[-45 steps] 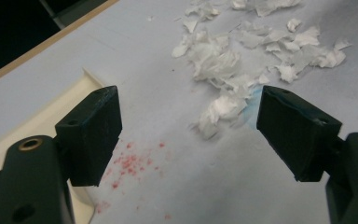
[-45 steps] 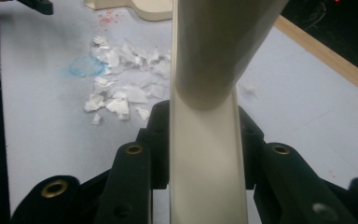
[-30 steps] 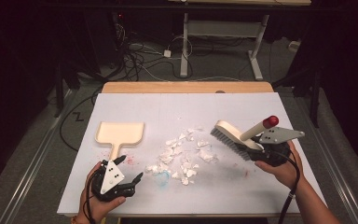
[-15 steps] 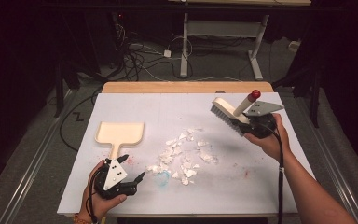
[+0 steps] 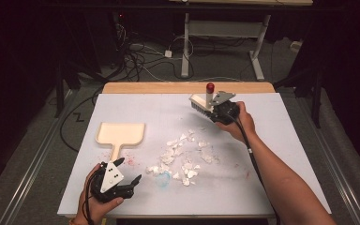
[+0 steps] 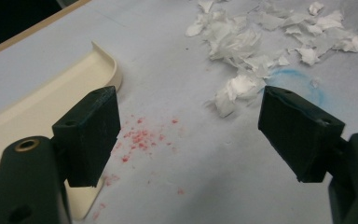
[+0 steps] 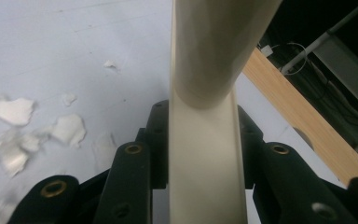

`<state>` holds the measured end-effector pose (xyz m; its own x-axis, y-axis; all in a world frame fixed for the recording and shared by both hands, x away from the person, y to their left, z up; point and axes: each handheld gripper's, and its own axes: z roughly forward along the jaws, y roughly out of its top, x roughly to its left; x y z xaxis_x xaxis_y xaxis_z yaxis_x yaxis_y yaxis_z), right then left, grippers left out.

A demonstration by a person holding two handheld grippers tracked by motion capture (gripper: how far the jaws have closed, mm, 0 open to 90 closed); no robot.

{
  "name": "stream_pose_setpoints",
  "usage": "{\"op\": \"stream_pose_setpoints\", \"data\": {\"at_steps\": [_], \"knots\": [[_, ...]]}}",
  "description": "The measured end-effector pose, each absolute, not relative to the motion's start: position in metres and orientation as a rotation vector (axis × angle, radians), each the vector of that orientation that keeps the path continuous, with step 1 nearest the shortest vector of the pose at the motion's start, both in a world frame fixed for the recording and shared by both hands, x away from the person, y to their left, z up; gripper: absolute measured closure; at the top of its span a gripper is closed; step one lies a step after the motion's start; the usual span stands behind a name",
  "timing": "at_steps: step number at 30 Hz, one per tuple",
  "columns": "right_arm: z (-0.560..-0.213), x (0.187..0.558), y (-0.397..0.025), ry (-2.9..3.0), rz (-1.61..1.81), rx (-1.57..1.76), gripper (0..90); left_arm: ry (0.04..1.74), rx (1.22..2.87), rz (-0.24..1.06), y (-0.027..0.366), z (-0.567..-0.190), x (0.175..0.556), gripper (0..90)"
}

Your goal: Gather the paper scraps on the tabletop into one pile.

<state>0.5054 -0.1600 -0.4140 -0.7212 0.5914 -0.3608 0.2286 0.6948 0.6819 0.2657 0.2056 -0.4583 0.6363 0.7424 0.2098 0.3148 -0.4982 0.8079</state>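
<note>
Nearest, the left claw [image 5: 133, 180] rests spread on the counter [image 5: 281, 140], just short of the cream dustpan [image 5: 122, 133] handle. Beyond lie the white paper scraps [image 5: 183, 157]. Farthest, the right claw [image 5: 218, 112] pinches the cream, red-tipped brush [image 5: 201, 102] above the far edge (bristles down). Best to land behind the scraps and sweep dustpan-ward.

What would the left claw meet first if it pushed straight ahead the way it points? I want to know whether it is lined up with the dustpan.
Probably the paper scraps; the left claw is open, with the dustpan off to its side.
</note>
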Motion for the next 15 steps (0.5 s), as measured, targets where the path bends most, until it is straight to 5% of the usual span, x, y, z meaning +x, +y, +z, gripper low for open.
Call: {"op": "stream_pose_setpoints", "data": {"at_steps": [15], "knots": [[-0.432,0.505,-0.108,2.434,0.805,0.516,67.8,0.828,2.108,0.679,0.207,-0.462,0.261,19.9]]}}
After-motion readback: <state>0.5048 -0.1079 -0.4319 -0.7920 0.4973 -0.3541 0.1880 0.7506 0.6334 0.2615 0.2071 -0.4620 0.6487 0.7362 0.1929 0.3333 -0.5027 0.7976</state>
